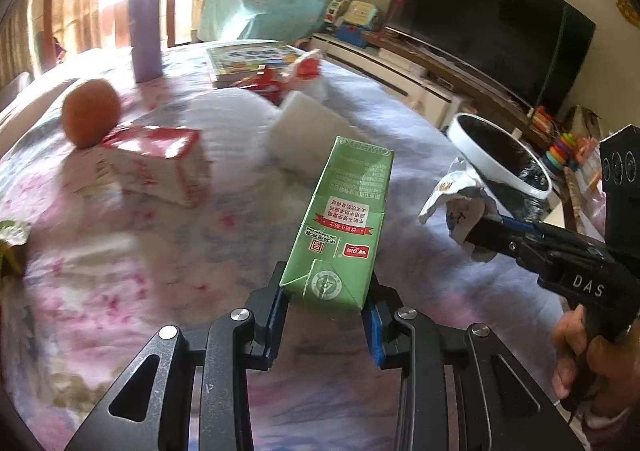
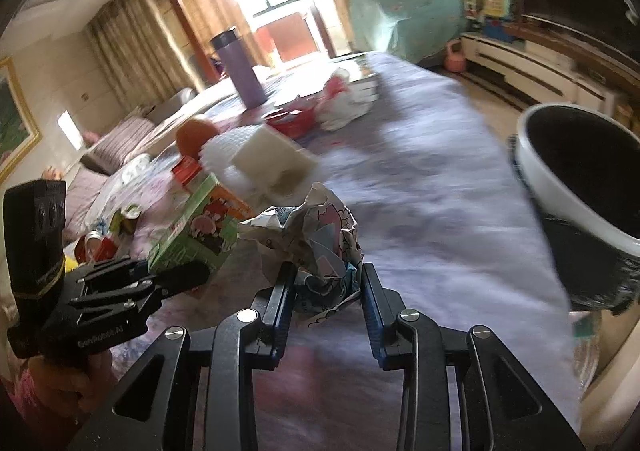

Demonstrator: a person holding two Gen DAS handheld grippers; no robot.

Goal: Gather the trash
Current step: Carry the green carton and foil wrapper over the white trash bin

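Note:
My left gripper (image 1: 326,301) is shut on a green milk carton (image 1: 344,219) and holds it above the flowered tablecloth (image 1: 120,283). The carton also shows in the right wrist view (image 2: 196,235), with the left gripper (image 2: 180,275) on it. My right gripper (image 2: 324,283) is shut on a crumpled printed paper wrapper (image 2: 320,247). In the left wrist view the right gripper (image 1: 476,229) holds the wrapper (image 1: 452,203) near the rim of a white trash bin with a black liner (image 1: 500,159). The bin (image 2: 560,191) stands at the table's right edge.
On the table lie an orange (image 1: 91,113), a red and white carton (image 1: 156,163), a white foam block (image 1: 304,131), red wrappers (image 1: 276,85), a book (image 1: 248,59) and a purple flask (image 1: 145,39). A TV (image 1: 492,23) and cabinet stand at right.

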